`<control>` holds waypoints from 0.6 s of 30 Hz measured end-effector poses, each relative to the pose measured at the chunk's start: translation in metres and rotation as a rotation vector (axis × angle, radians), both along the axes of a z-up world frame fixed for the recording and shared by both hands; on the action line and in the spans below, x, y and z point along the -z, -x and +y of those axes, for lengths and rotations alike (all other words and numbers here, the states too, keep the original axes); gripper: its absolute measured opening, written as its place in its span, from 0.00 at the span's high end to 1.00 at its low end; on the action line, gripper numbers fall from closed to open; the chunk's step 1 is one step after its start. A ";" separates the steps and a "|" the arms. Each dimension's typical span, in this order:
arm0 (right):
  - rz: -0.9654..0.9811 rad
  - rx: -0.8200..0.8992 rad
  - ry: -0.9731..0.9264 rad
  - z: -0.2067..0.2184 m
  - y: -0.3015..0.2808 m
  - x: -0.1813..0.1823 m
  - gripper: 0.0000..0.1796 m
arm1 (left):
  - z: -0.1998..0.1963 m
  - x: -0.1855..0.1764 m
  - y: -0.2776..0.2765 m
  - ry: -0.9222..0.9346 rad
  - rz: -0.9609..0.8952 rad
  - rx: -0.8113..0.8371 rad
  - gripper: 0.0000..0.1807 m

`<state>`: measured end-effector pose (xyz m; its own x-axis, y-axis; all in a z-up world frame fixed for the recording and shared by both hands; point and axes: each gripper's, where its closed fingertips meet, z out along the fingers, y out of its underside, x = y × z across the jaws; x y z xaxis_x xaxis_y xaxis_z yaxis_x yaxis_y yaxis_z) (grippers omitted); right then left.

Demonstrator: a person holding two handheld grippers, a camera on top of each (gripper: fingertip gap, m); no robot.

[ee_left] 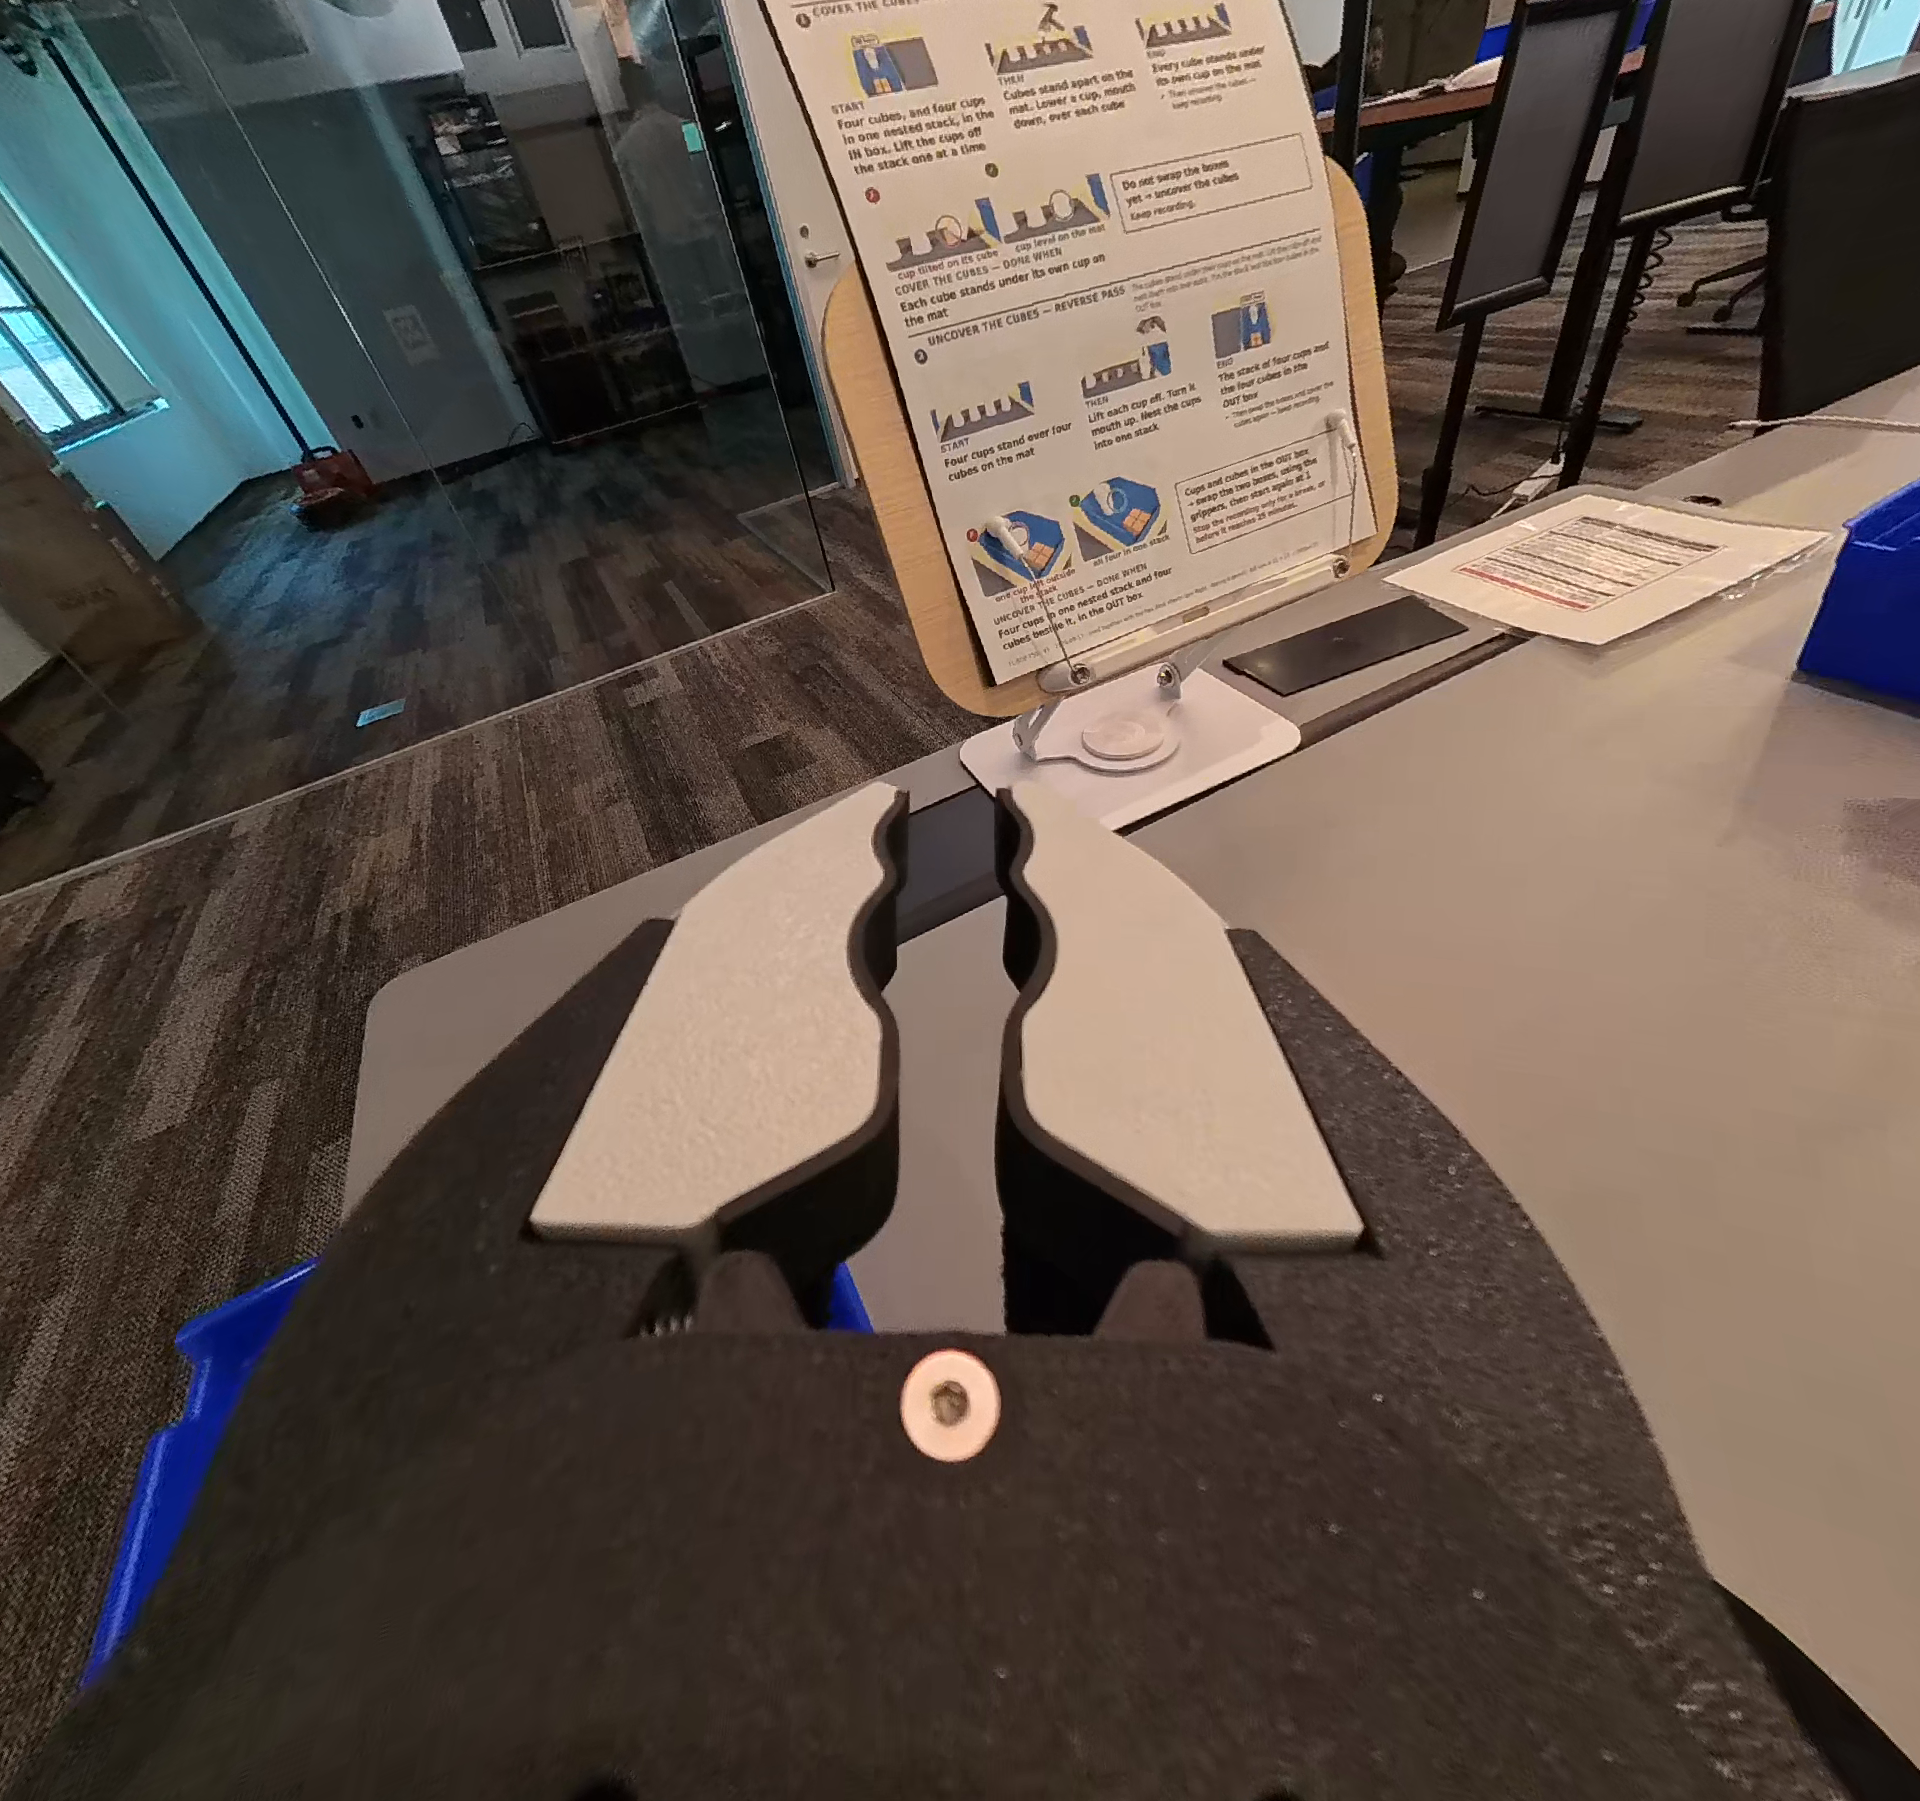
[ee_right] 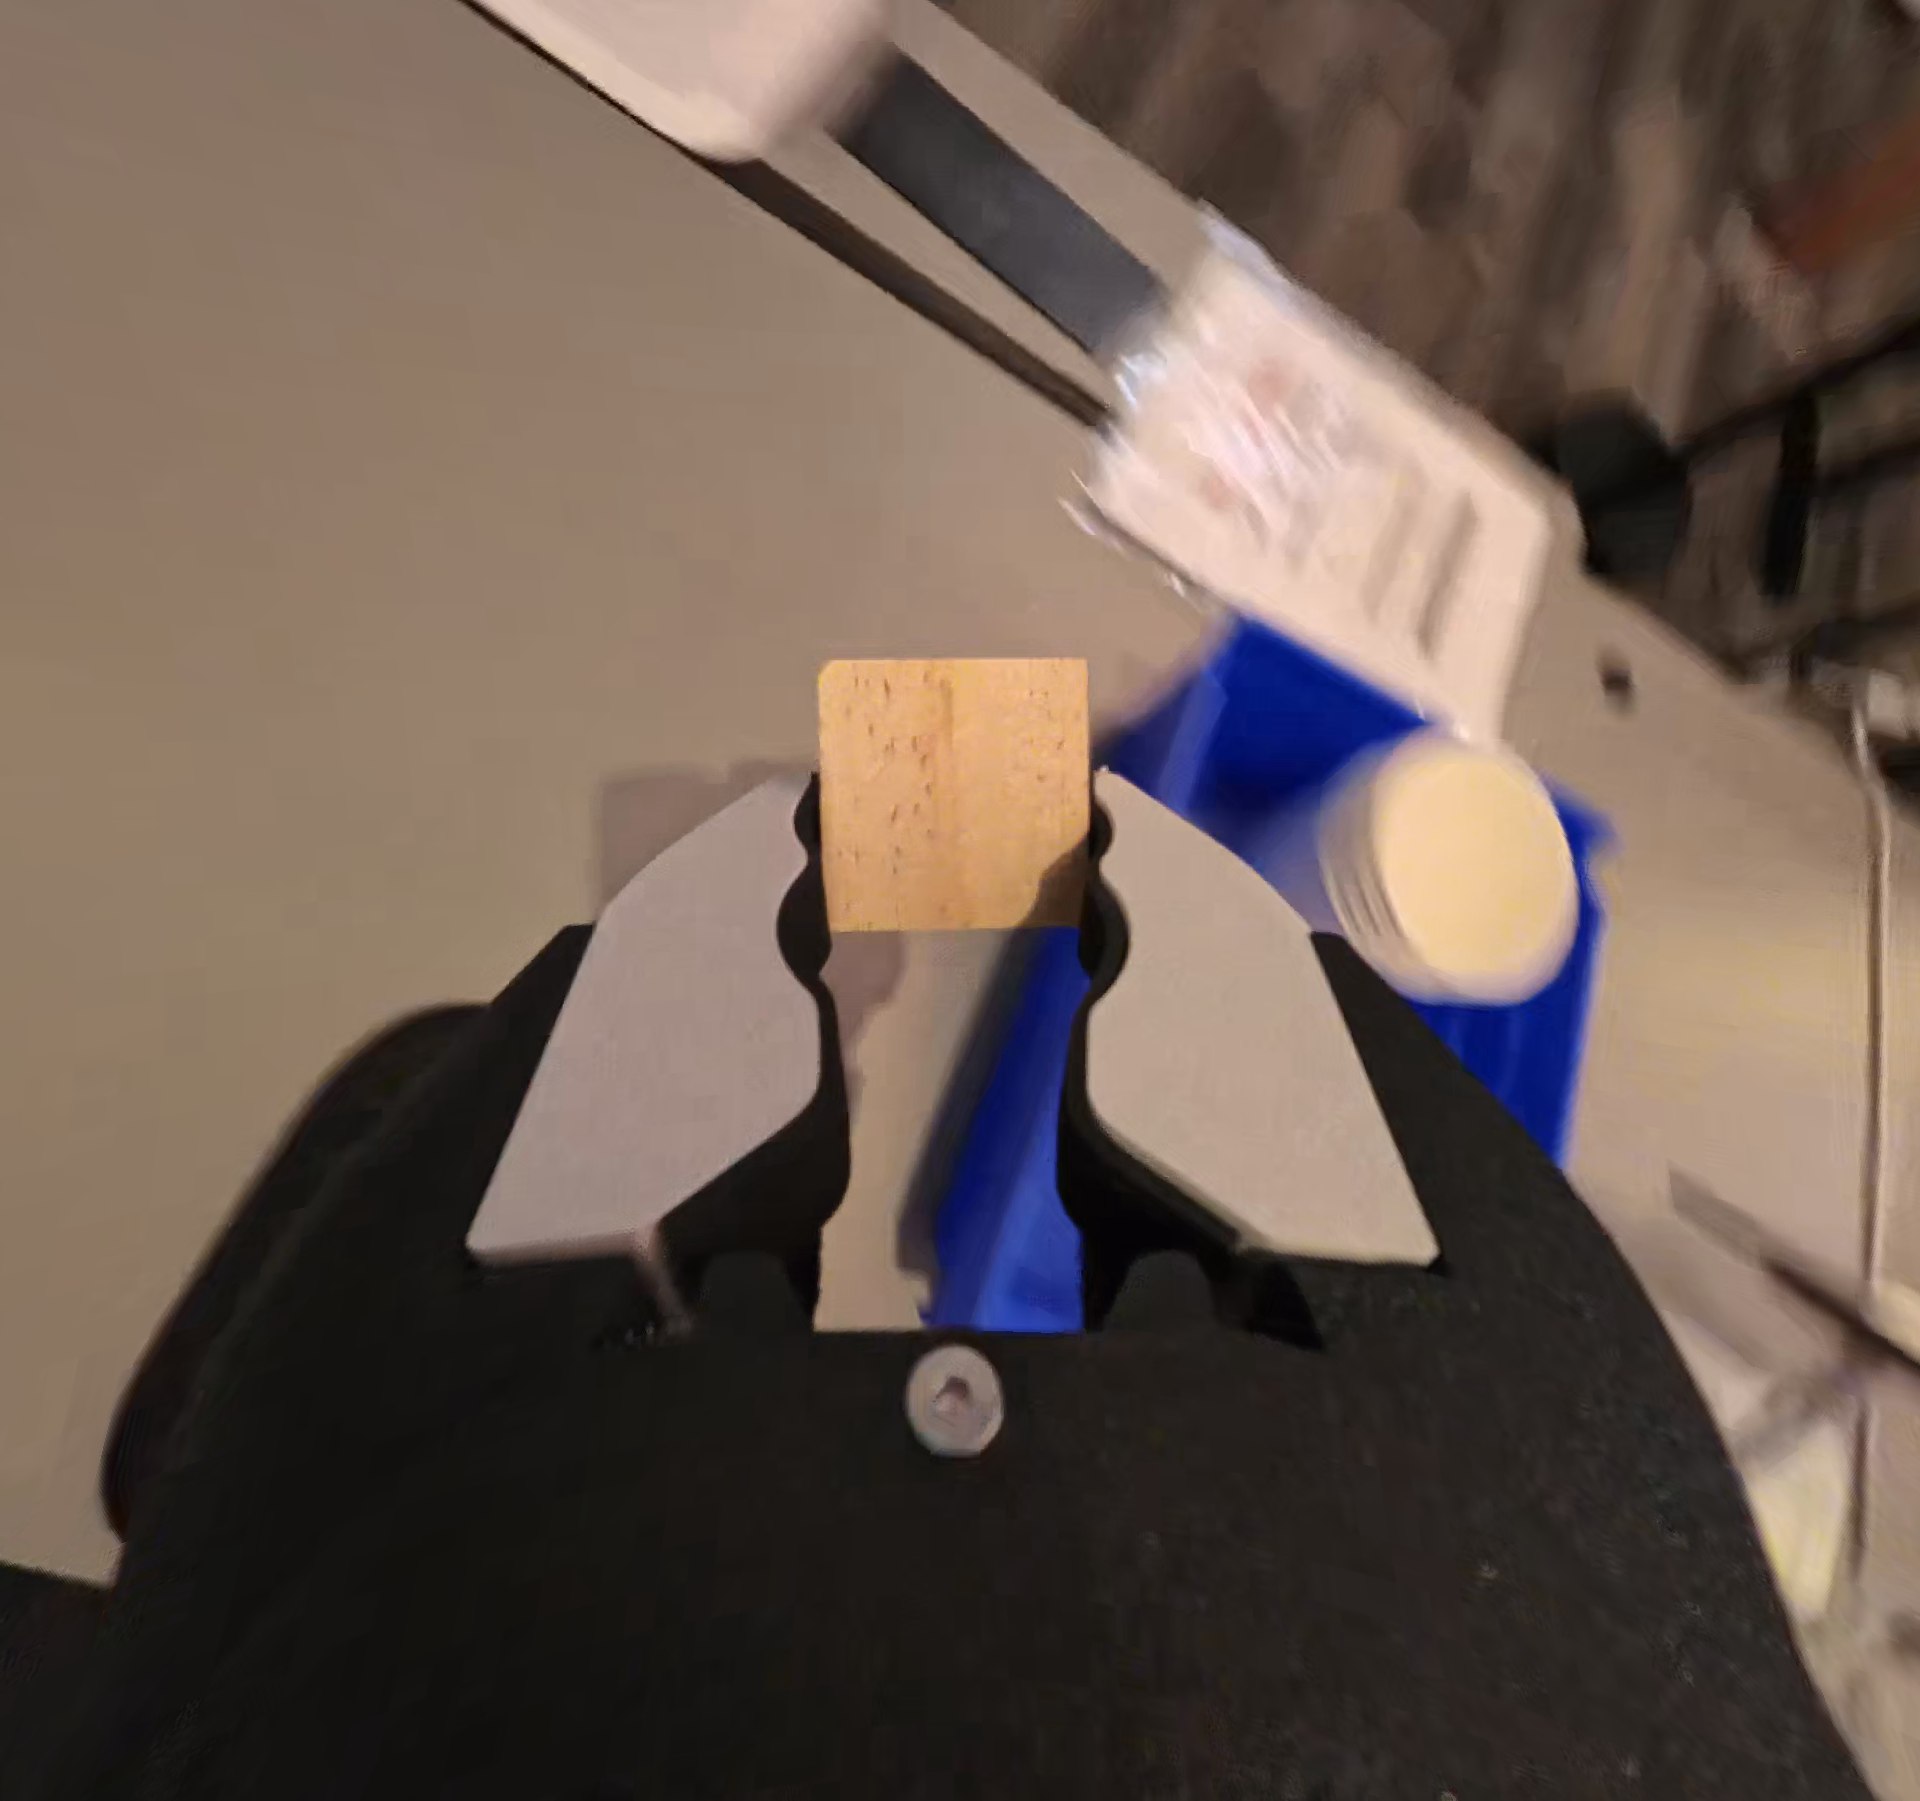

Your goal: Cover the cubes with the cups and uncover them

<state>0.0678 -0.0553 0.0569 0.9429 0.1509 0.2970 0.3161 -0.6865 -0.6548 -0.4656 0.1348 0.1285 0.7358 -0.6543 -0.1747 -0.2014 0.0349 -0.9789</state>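
In the right wrist view my right gripper (ee_right: 951, 795) is shut on a light wooden cube (ee_right: 951, 785), held between the fingertips above the grey table (ee_right: 364, 504). Behind it to the right a blue box (ee_right: 1299, 775) holds a white cup stack (ee_right: 1455, 868) lying with a round end towards me. The view is blurred by motion. In the left wrist view my left gripper (ee_left: 951, 801) hovers over the table's left end, its jaws a narrow gap apart and holding nothing. No cups or cubes show in that view.
An instruction sheet on a wooden stand (ee_left: 1049, 297) stands at the table's far edge. A second blue box (ee_left: 1870, 598) sits at the right, another blue box (ee_left: 208, 1388) under my left gripper. A sleeved paper (ee_left: 1600, 567) lies on the table. Carpet lies beyond the left edge.
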 end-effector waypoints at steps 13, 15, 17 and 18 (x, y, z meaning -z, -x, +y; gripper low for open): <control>0.274 0.446 0.353 -0.098 -0.168 0.166 0.75 | -0.004 0.007 -0.027 0.007 0.094 0.008 0.92; 0.252 0.474 0.397 -0.100 -0.173 0.176 0.75 | -0.006 0.006 -0.030 0.002 0.106 0.010 0.92; 0.251 0.495 0.432 -0.101 -0.176 0.184 0.74 | -0.008 0.005 -0.032 -0.005 0.114 0.015 0.92; 0.265 0.506 0.453 -0.102 -0.176 0.188 0.74 | -0.009 0.005 -0.033 -0.008 0.115 0.015 0.92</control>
